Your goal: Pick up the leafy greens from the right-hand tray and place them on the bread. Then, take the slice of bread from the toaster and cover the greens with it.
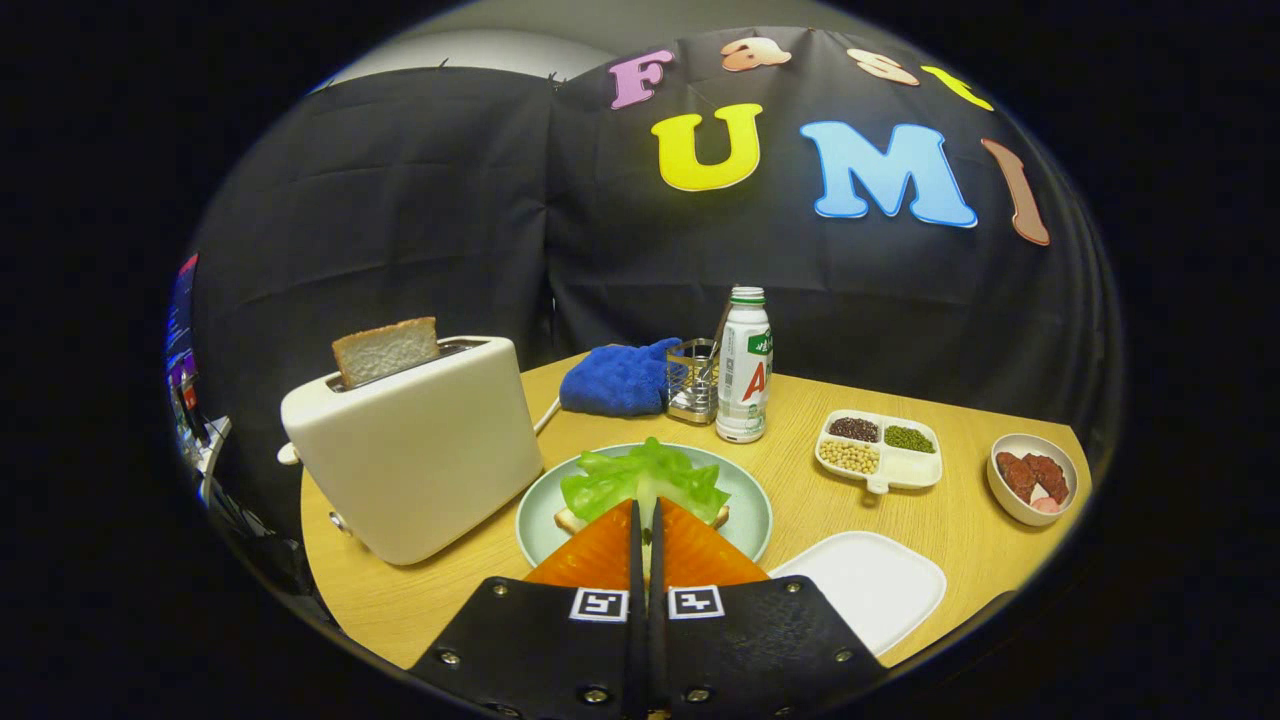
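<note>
Green leafy greens [640,475] lie spread over a slice of bread [568,520], whose edges peek out beneath them on a pale green plate [750,500]. My gripper [645,502] is shut, its fingertips meeting on the pale stem at the near edge of the greens. Left of the plate stands a cream toaster [420,450] with a slice of bread [385,350] sticking up out of its slot. The white tray [865,585] to the right of the fingers is bare.
Beyond the plate stand a white drink bottle [745,365], a small metal holder [692,380] and a blue mitt [620,378]. At the right of the wooden table sit a divided dish of beans [880,450] and a bowl of red food [1035,478].
</note>
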